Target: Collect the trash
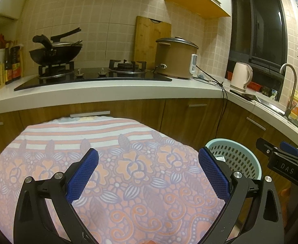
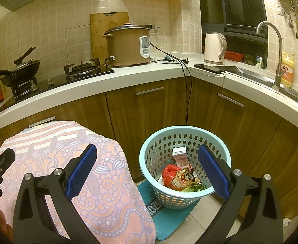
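A light blue perforated basket (image 2: 165,140) stands on the floor by the corner cabinets. Inside lie a white carton (image 2: 180,155), a red bag (image 2: 170,171), a printed snack packet (image 2: 184,180) and green scraps (image 2: 194,188). My right gripper (image 2: 147,169) is open above the gap between the basket and a table draped in a pink floral cloth (image 2: 100,183); nothing is between its fingers. My left gripper (image 1: 147,173) is open over the cloth (image 1: 138,168), holding nothing. In the left wrist view the basket (image 1: 233,155) shows behind the right finger, and the other gripper (image 1: 285,158) sits at the far right.
A white counter (image 2: 128,76) carries a gas hob (image 1: 92,77), a wok (image 1: 55,53), a brown rice cooker (image 2: 128,46), a kettle (image 2: 214,47) and a sink with a tap (image 2: 271,50). Cables (image 2: 186,93) hang down the wooden cabinets. A teal mat (image 2: 169,219) lies under the basket.
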Demonstrator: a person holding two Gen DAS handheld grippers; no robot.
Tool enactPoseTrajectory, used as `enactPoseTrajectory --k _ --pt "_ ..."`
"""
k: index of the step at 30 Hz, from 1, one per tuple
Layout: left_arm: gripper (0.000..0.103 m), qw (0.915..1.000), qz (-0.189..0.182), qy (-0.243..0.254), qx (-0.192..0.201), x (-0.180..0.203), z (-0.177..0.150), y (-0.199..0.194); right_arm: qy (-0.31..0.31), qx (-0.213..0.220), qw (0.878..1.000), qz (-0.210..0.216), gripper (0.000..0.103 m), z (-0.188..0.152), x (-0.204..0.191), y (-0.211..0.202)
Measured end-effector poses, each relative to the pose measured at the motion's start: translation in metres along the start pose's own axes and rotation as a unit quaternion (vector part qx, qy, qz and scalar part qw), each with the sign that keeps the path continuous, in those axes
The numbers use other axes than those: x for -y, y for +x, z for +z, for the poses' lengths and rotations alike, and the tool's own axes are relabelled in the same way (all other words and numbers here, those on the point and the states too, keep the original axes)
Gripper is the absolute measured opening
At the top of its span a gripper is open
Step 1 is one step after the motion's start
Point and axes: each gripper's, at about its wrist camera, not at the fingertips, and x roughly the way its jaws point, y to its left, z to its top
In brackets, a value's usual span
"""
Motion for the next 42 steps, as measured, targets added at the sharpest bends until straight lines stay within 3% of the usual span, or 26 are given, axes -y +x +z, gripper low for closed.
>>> enactPoseTrajectory --k 42 --pt "0.095 1.0000 -0.003 -0.004 -0.006 -0.0029 -0.0023 0.0021 0.000 -0.007 1.000 0.003 0.095 -0.0004 -0.0010 0.0055"
